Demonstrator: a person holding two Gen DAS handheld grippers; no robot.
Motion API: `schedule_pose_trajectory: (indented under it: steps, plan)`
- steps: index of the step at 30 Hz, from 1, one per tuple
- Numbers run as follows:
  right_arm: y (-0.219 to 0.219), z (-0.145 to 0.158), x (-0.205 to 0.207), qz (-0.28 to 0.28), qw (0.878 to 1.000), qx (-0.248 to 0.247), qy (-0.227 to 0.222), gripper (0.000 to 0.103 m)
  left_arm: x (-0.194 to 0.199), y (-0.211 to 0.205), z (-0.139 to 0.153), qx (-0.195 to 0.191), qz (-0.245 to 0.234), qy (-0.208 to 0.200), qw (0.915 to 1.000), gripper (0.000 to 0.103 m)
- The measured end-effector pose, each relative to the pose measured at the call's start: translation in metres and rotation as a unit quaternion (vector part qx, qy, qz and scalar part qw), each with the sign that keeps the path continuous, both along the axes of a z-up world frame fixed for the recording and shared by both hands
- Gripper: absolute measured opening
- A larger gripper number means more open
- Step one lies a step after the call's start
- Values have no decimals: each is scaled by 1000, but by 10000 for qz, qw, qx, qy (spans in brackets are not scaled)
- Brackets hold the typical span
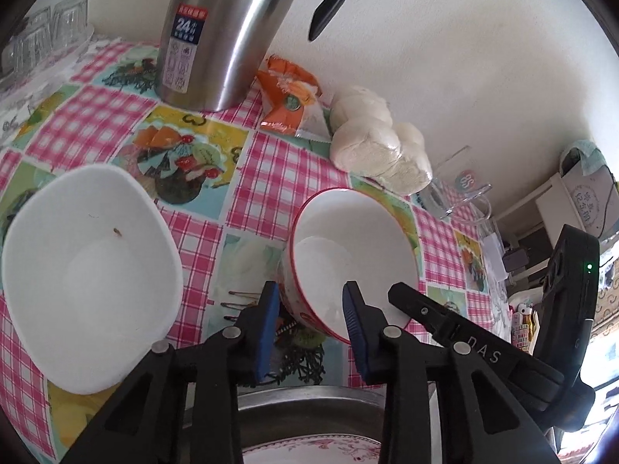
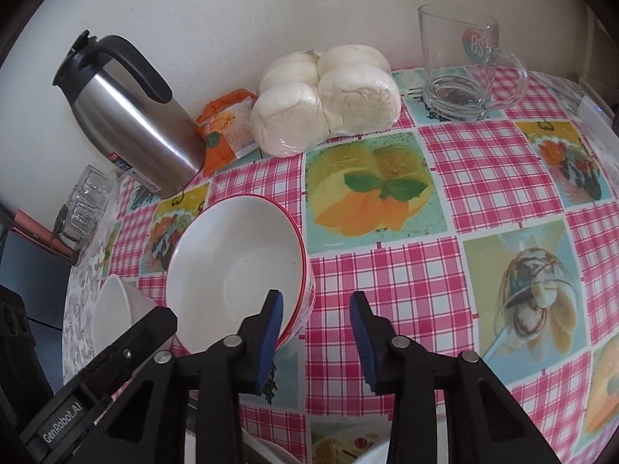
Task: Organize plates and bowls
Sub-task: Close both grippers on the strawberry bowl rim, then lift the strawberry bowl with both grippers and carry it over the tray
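Both grippers' jaws spread, straddling red-rimmed bowl (image 1: pixel 348 255) rim at lower centre: left gripper (image 1: pixel 311 305), right gripper (image 2: pixel 316 315). Risk: opposing pulls tip bowl, knock white bowl (image 1: pixel 89 270).

Left gripper (image 1: pixel 311 309) (fingers spread) straddles the red-rimmed bowl (image 1: pixel 348 255) rim; white bowl (image 1: pixel 89 270) sits apart.

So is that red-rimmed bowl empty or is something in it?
Empty: the red-rimmed bowl shows only bare white inside in both views, sitting upright on the tablecloth.
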State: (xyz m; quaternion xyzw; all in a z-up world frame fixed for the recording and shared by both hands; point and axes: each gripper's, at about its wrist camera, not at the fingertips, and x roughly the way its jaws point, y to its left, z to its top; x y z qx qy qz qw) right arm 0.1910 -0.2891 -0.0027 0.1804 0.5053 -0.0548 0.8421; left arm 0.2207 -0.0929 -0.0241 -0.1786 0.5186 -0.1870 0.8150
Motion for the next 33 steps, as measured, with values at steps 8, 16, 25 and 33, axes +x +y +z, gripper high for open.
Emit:
schedule_pose_trajectory:
  steps: [8, 16, 25, 33]
  plan:
    - [4, -16, 21, 72, 9995, -37, 311, 33, 7, 1, -13, -7, -24, 181, 9998, 29]
    - [14, -32, 35, 327, 9974, -105, 628, 17, 10, 1, -14, -54, -68, 208, 9997, 29]
    - [12, -34, 28, 316, 9984, -71, 464, 12, 9, -5, -18, -135, -204, 239, 9994, 28]
    - [-2, -12, 12, 114, 9999, -2, 118, 12, 1, -16, 2, -318, -316, -83, 9990, 28]
